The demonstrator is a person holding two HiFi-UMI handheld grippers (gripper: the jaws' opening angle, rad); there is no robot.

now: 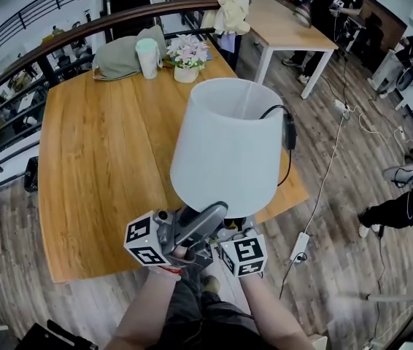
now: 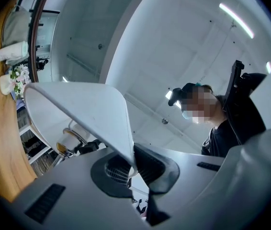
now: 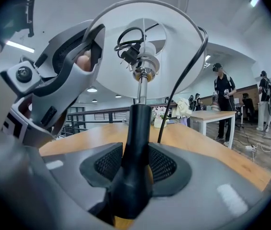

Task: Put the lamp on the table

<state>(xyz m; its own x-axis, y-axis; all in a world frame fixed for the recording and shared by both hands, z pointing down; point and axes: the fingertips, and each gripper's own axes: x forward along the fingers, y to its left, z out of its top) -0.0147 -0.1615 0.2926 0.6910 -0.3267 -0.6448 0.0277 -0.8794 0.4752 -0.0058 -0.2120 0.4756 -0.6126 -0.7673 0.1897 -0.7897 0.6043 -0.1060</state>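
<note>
**Lamp carried in both grippers at the table's near edge**

In the head view I hold the lamp (image 1: 227,146) at frame centre, its white shade (image 1: 230,108) overlapping the near right part of the wooden table (image 1: 104,159). Its lower end sits at the grippers, below the table's edge in the picture. The left gripper (image 1: 205,216), lower centre, has its jaws pinched on the shade's lower rim; its own view shows the thin rim caught between the pads. The right gripper (image 3: 135,164) is clamped on the lamp's black stem (image 3: 138,123), a pad pressing each side. A black cord (image 1: 289,133) hangs down the shade's right side. A flower pot (image 1: 187,55) and a cup (image 1: 148,57) stand at the table's far edge, upper centre.
</note>
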